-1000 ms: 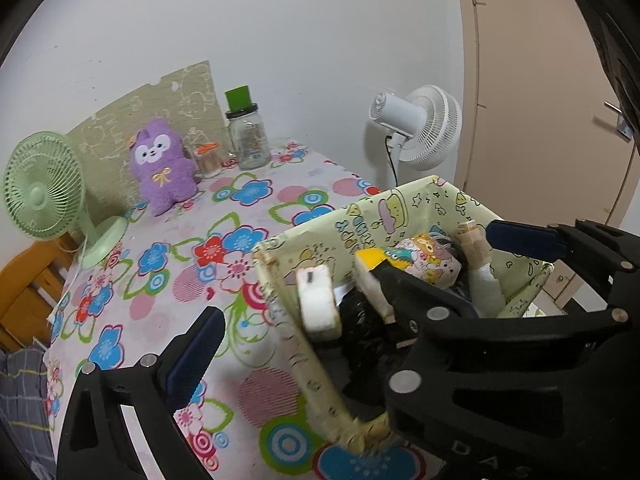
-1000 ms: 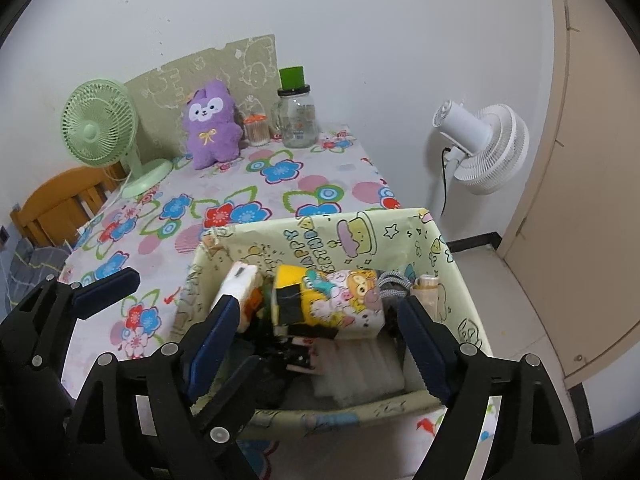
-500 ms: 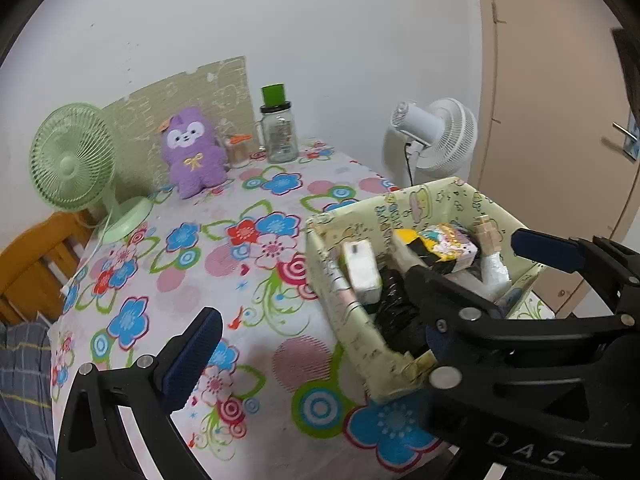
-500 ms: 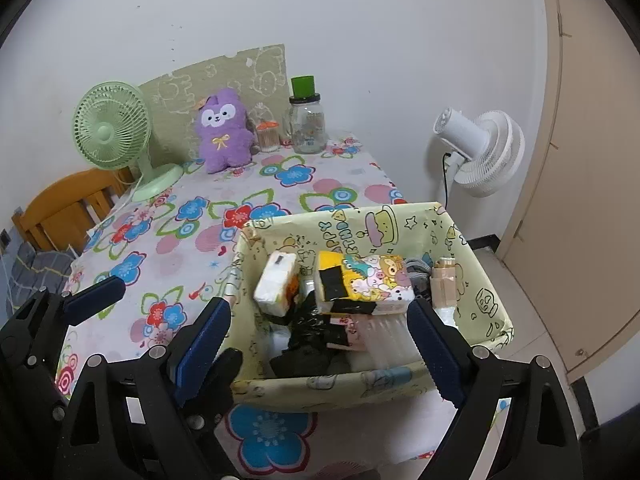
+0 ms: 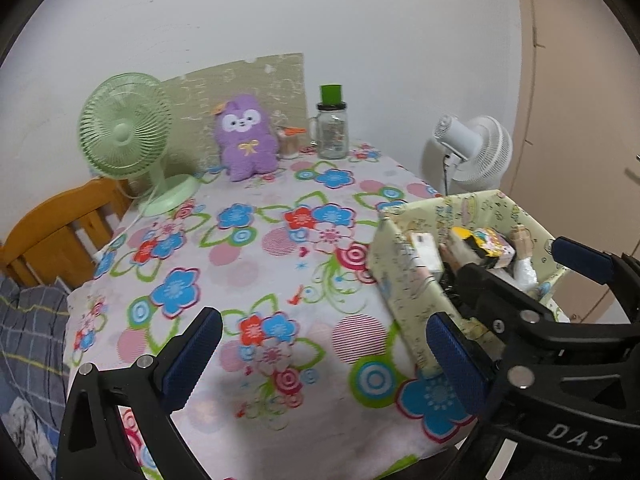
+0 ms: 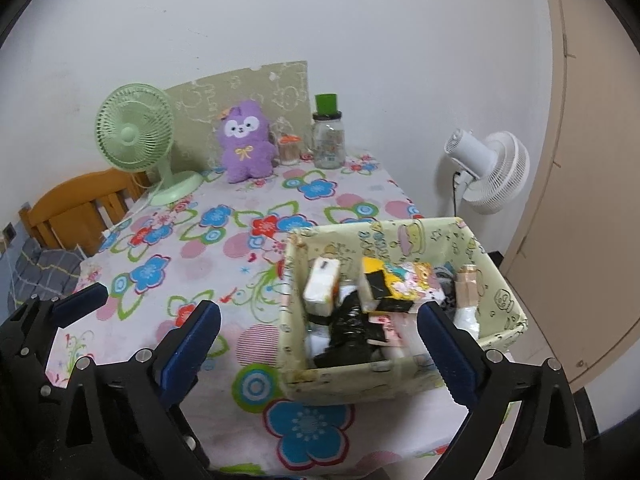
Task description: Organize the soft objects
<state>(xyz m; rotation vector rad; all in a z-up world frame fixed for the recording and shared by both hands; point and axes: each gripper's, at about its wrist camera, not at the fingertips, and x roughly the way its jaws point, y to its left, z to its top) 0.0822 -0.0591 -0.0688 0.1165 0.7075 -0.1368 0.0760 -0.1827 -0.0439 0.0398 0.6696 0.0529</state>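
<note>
A purple plush toy [image 5: 245, 142] sits upright at the back of the flowered table, also in the right wrist view [image 6: 246, 142]. A pale yellow fabric bin [image 6: 400, 372] at the table's front right corner holds tissue packs, a black bag and other items; it also shows in the left wrist view [image 5: 404, 264]. My left gripper [image 5: 324, 354] is open and empty above the table's front. My right gripper [image 6: 318, 342] is open and empty, hovering near the bin's front left corner.
A green desk fan [image 6: 138, 136] stands at the back left. A glass jar with a green lid [image 6: 329, 136] and a small orange-lidded jar [image 6: 289, 148] stand beside the plush. A white floor fan [image 6: 494, 172] and a wooden chair [image 6: 76, 208] flank the table.
Both grippers have pulled back and away from the bin. The bin now sits farther off and more of the table shows.
</note>
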